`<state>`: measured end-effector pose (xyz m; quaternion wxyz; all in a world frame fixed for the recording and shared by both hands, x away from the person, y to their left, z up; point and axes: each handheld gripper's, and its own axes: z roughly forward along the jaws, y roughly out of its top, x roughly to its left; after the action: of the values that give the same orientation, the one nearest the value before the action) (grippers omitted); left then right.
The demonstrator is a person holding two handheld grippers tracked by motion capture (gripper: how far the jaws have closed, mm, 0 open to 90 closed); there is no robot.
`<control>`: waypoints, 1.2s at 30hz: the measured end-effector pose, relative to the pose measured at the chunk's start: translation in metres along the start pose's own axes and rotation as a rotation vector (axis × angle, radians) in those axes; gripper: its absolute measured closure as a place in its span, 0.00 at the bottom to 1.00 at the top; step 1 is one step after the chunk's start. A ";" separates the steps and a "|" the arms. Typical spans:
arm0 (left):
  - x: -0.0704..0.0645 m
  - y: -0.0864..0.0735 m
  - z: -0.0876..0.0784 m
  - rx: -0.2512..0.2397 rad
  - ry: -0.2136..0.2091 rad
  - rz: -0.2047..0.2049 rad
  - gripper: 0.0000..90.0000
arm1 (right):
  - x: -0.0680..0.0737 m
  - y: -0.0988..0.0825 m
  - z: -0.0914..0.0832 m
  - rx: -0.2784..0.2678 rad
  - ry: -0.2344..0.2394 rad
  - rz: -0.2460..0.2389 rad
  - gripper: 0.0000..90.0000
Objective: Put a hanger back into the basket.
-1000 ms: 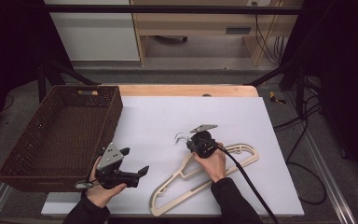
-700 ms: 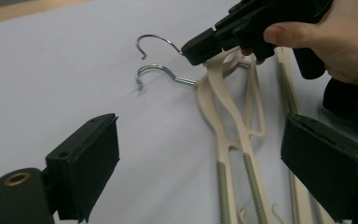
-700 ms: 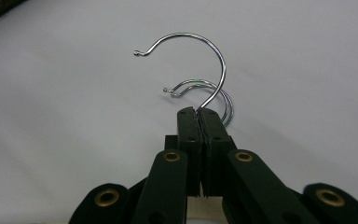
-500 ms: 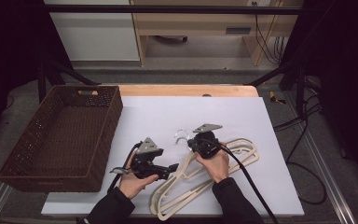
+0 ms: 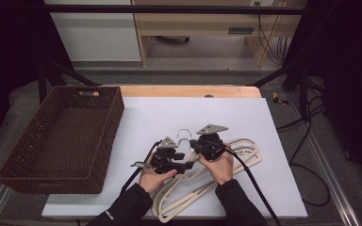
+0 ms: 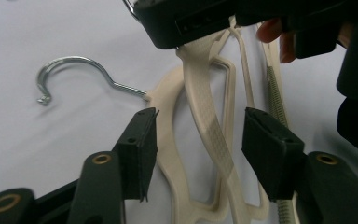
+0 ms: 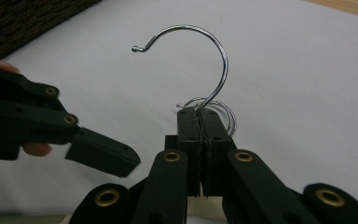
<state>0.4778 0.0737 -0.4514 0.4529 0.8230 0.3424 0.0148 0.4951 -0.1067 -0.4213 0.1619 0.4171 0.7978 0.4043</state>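
Two tongs: right tongs point(image 7: 200, 140) clamp a hanger hook point(image 7: 200, 51); left tongs point(image 6: 198, 140) gape around cream hangers point(image 6: 205, 121).

Both claws point(image 5: 191, 151) seemingly over hangers point(image 5: 207, 181)

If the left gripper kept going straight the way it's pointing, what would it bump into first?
Most likely the cream hangers. The left gripper is open, and the hangers' plastic arms lie right between and ahead of its jaws. The right gripper sits just beyond them, though depth is hard to judge.
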 end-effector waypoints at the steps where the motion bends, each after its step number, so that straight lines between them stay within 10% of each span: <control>1: 0.000 0.000 0.003 0.004 -0.013 -0.010 0.53 | 0.001 0.000 -0.001 0.001 -0.001 0.006 0.99; 11: -0.005 0.000 0.011 0.031 -0.048 -0.041 0.81 | 0.002 0.000 -0.008 -0.021 -0.002 -0.042 0.99; 22: -0.015 0.003 -0.003 -0.029 -0.088 -0.101 0.88 | 0.006 0.003 -0.034 -0.070 0.014 -0.044 0.97; 29: -0.031 0.006 -0.020 -0.081 -0.143 -0.094 0.95 | 0.008 0.000 -0.073 -0.155 0.064 -0.040 0.83; 36: -0.043 0.009 -0.034 -0.091 -0.107 -0.028 0.95 | 0.008 -0.011 -0.097 -0.237 0.087 -0.072 0.58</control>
<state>0.4387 0.0702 -0.4122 0.5075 0.7965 0.3280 -0.0200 0.4270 -0.1536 -0.3690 0.1898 0.3484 0.7650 0.5073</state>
